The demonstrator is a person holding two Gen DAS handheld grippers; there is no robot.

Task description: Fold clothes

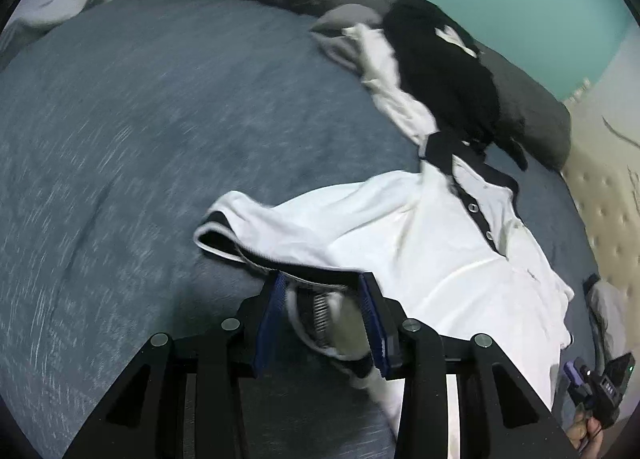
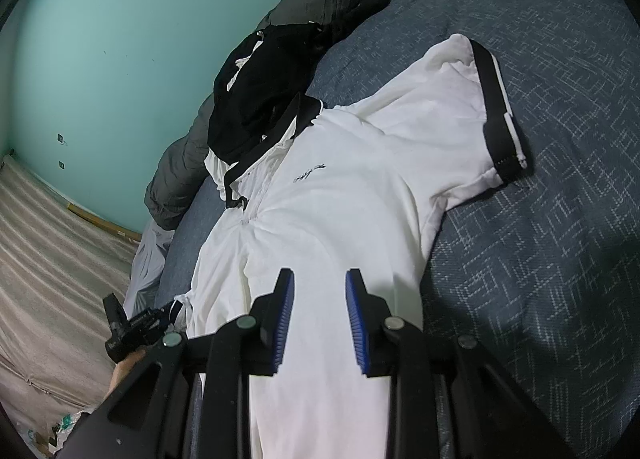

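Polo shirt [image 1: 400, 235] lies on the bed [image 1: 120, 139]; in the left wrist view the left claw [image 1: 324, 299] grips a black-trimmed sleeve cuff, drawn inward over the body. In the right wrist view the right claw [image 2: 320, 299] hovers open above the shirt's front; the other sleeve [image 2: 460, 107] lies spread, unfolded.

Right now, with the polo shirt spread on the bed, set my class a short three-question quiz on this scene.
1. True or false: the left gripper has a black-trimmed sleeve cuff between its fingers.
2. Multiple choice: the right gripper is A) open above the white polo shirt, B) shut on the collar, C) out of view.
3. Fill in: the black garment lies beside the polo's ____.

Key: 1 true; 2 A; 3 collar.
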